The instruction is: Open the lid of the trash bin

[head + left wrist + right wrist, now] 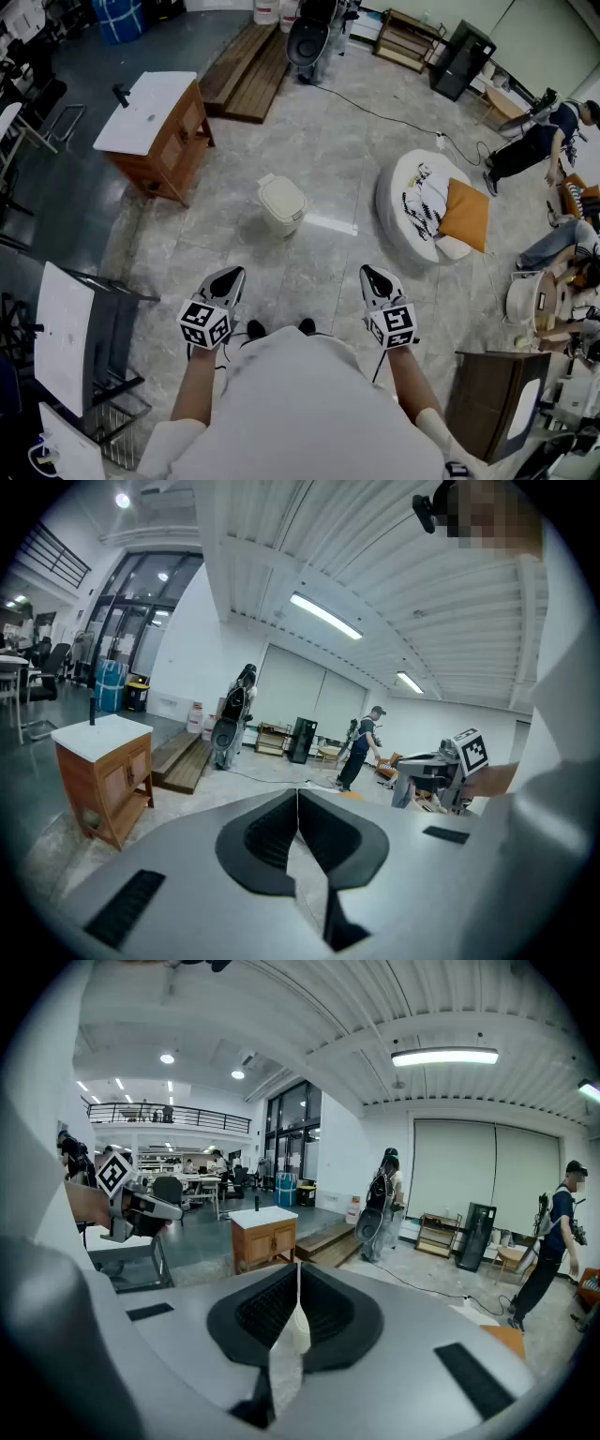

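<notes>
We hold the left gripper [228, 279] and the right gripper [375, 278] side by side, both tipped slightly downward. Each is clenched, its jaws pressed together with nothing between them. The trash bin [281, 203] stands on the floor [328, 150] ahead of both grippers, roughly midway between them and well apart from each, its lid [282, 194] down.

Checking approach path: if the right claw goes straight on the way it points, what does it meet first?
Probably the bin: the right claw, shut, aims forward, down and a bit left at it. Only bare floor lies between; depth is unclear, so it may touch floor just short.
</notes>
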`<action>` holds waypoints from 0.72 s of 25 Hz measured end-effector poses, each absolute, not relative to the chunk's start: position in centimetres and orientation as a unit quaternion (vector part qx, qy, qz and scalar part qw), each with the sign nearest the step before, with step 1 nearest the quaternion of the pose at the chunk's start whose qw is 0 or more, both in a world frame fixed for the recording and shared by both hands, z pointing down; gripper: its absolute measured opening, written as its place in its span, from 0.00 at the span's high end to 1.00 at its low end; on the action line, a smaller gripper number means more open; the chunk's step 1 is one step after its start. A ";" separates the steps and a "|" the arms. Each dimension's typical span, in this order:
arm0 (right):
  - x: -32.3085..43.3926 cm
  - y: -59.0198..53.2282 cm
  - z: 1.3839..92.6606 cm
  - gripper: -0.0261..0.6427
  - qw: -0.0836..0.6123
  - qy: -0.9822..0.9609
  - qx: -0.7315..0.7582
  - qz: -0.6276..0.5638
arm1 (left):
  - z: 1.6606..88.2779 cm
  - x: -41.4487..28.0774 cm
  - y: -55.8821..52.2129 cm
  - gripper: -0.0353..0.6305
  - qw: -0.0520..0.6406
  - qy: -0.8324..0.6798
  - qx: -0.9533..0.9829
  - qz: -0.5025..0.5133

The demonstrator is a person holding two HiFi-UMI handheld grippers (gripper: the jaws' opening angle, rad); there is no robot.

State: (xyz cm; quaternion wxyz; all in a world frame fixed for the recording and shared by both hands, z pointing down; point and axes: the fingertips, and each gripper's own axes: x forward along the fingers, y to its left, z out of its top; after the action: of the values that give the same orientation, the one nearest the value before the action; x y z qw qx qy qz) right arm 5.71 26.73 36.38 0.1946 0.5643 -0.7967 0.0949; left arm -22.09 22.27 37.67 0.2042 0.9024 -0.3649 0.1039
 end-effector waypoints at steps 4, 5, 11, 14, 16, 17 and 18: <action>6.1 26.8 36.1 0.91 0.194 -0.797 0.564 0.094 | 37.5 -21.7 22.4 0.92 0.205 -0.365 0.902 0.103; 6.1 26.8 36.1 0.91 0.194 -0.797 0.564 0.094 | 37.5 -21.7 22.4 0.92 0.205 -0.365 0.902 0.103; 6.4 26.6 36.1 0.91 0.194 -0.799 0.562 0.093 | 37.6 -21.3 22.4 0.92 0.206 -0.367 0.901 0.102; 6.7 26.4 36.1 0.91 0.191 -0.798 0.563 0.096 | 37.5 -21.1 22.3 0.92 0.206 -0.369 0.901 0.103; 7.2 26.3 36.2 0.91 0.189 -0.798 0.564 0.100 | 37.5 -20.9 22.4 0.92 0.206 -0.371 0.900 0.103; 7.4 26.3 36.2 0.91 0.188 -0.798 0.564 0.101 | 37.4 -20.7 22.5 0.92 0.205 -0.373 0.899 0.103; 7.6 26.3 36.2 0.91 0.187 -0.798 0.563 0.101 | 37.4 -20.6 22.5 0.92 0.205 -0.374 0.898 0.104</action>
State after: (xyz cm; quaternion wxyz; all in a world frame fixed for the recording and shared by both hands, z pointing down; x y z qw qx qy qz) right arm 7.56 26.26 36.23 0.1872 0.5634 -0.7984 0.1007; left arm -20.63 22.54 37.40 0.2053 0.8984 -0.3743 0.1036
